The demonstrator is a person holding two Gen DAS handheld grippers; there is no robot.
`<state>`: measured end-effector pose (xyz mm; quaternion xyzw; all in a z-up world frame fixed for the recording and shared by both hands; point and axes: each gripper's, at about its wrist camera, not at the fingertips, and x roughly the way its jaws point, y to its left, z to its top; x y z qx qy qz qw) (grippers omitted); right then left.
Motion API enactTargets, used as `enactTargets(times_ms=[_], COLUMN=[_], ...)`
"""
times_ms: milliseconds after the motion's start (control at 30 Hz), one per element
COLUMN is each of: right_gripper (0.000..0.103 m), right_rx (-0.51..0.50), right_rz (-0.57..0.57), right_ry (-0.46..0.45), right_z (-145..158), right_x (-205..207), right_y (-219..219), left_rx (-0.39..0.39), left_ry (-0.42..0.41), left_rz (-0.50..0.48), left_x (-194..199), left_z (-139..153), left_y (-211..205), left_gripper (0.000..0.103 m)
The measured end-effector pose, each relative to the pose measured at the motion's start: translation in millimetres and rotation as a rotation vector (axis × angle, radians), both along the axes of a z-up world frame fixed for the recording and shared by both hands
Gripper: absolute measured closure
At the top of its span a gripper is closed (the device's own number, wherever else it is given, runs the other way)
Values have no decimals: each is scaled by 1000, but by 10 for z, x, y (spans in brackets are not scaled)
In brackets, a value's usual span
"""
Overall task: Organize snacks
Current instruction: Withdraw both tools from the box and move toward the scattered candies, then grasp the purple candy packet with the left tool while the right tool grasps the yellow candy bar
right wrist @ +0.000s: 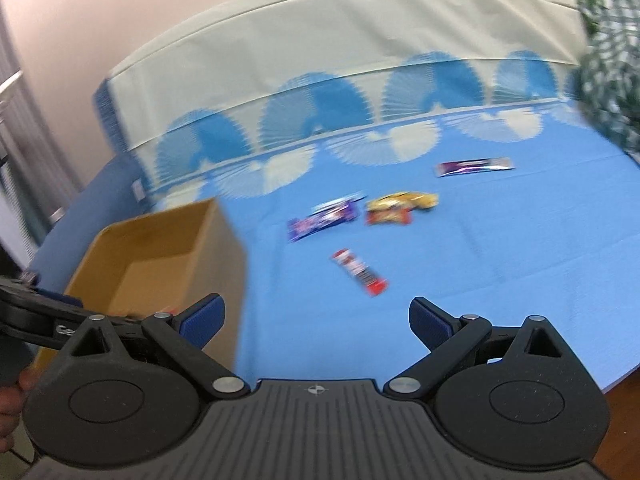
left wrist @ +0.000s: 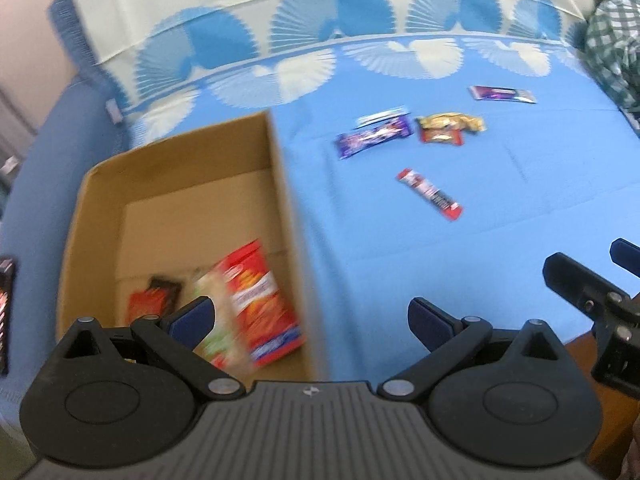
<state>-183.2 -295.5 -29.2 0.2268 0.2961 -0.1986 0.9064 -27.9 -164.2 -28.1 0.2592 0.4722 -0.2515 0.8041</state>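
Observation:
A cardboard box stands on the blue cloth at left; it also shows in the right wrist view. Inside lie a red snack packet, a blurred green-white packet and a small dark red packet. My left gripper is open and empty above the box's right wall. My right gripper is open and empty over the cloth. On the cloth lie a red bar, a purple bar, a yellow-red packet and a far purple bar.
The blue cloth covers the table; its front right edge drops to a wooden floor. A green checked cloth lies at the far right. A dark packet lies left of the box. A pale wall stands behind.

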Motion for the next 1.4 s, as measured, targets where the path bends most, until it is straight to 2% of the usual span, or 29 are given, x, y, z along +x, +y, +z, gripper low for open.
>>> enactTargets(times_ms=[167,300,433,533,700,900,967,1033,1100,1200,1233,1267,1300,1333,1367,1400], right_gripper=[4,4,4,4,4,5,4,4,3,6,11,16,35,69,77,78], right_rx=[-51,-94,-136,-177,-199,-241,-203,-145,-207,-223,-228,-236,-244,-255,-262,-260], right_rz=[-68,-92,-74,-43,68,250,248,238,256,268,273,282,291,300,294,284], right_ry=[8,10,44,107,200,254,231,255,247,236,231,221,207,195,201,210], right_z=[-133,-291,-570,-847,-1305,-1723,-1837,-1940,-1983,-2012,-2021,-2016,-1989,-1967,-1952,-1945], right_x=[178,439,898,1307,1969,2589,2681,2753,2751,2706,2686,2661,2605,2567,2534,2507], right_y=[-601,-1047,-1522,-1843,-2171,-2085,-2146,-2259,-2230,-2200,-2194,-2168,-2153,-2116,-2085,-2060], left_rx=[3,0,-1,10,55,106,70,40,41,43,41,29,10,-8,-17,-24], left_ry=[14,1,13,59,110,154,196,233,236,215,214,206,195,185,188,205], left_rz=[-59,-109,-141,-164,-156,-156,-114,-79,-80,-103,-114,-123,-138,-158,-167,-162], left_x=[319,643,1045,1423,1932,2240,2389,2506,2538,2499,2460,2402,2350,2299,2265,2249], left_z=[-183,-463,-840,-1158,-1631,-2012,-2034,-2024,-2022,-2000,-1983,-1947,-1891,-1822,-1772,-1745], left_y=[-657,-1231,-1687,-1921,-2124,-2333,-2310,-2283,-2286,-2288,-2289,-2297,-2293,-2285,-2272,-2252], left_gripper=[0,0,0,0,0,0,0,0,0,1,3,13,36,54,82,88])
